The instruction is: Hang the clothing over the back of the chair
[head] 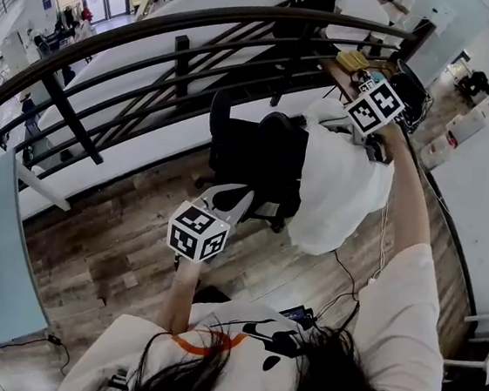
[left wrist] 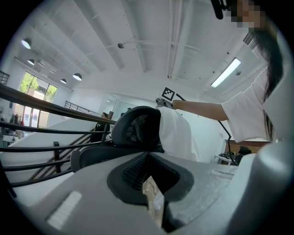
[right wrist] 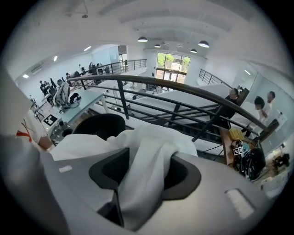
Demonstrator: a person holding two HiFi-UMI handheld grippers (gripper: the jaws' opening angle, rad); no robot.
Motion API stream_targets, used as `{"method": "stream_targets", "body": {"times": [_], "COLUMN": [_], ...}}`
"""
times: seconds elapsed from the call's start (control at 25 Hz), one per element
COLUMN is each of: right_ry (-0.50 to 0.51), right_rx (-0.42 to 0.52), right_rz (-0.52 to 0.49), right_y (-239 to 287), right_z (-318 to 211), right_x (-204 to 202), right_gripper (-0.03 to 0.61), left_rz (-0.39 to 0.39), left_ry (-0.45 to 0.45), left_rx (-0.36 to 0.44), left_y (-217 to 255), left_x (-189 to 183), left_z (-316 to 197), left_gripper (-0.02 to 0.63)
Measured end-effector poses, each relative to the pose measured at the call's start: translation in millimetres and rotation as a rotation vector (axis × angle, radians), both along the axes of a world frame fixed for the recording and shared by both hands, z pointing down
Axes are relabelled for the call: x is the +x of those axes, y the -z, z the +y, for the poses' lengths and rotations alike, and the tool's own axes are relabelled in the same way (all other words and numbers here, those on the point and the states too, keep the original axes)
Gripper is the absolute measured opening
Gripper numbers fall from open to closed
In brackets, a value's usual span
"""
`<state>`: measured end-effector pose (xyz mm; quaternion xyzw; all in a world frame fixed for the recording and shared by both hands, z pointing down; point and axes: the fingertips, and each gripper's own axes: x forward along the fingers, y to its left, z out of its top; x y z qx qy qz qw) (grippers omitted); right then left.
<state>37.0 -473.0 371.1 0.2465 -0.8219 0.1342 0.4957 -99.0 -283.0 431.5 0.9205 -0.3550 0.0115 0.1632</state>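
The person is holding 2 grippers around a black chair (head: 257,161) that is standing on the wooden floor (head: 115,254), just in front of a dark railing (head: 181,60). The white clothing (head: 337,188) is lying over the chair's back, draping down the side of the chair that is turned away from the railing and covering the right half of the backrest, while the left half is showing bare black mesh.

The right gripper (head: 369,143) is hovering just above the chair's top edge, and its jaws are clamping a bunched fold of the clothing (right wrist: 147,160); in the right gripper view the fabric is running up between the jaws and spreading out over the chair (right wrist: 98,126) beyond.

The left gripper (head: 226,201) is hanging low beside the chair's seat, apart from the clothing. Its jaws are sitting almost together, leaving only a thin slit, and they are gripping nothing. From there it is pointing up at the chair (left wrist: 133,126) and the draped clothing (left wrist: 177,133).
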Motion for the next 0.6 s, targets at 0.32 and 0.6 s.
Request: {"method": "stream_targets", "body": {"times": [0.32, 0.6], "right_ry": [-0.044, -0.008], "right_rx": [-0.050, -0.021], "right_rz": [-0.214, -0.118], "right_y": [25.8, 34.8], "right_z": [2.5, 4.7], "right_x": [6.5, 24.1], "right_gripper": [0.401, 0.423], "left_rz": [-0.004, -0.007], "left_ry": [0.011, -0.003], "left_rx": [-0.012, -0.021], "left_y": [-3.5, -4.6], "left_x": [-4.7, 1.4], "left_z": [-7.8, -10.4], "left_gripper": [0.000, 0.000]}}
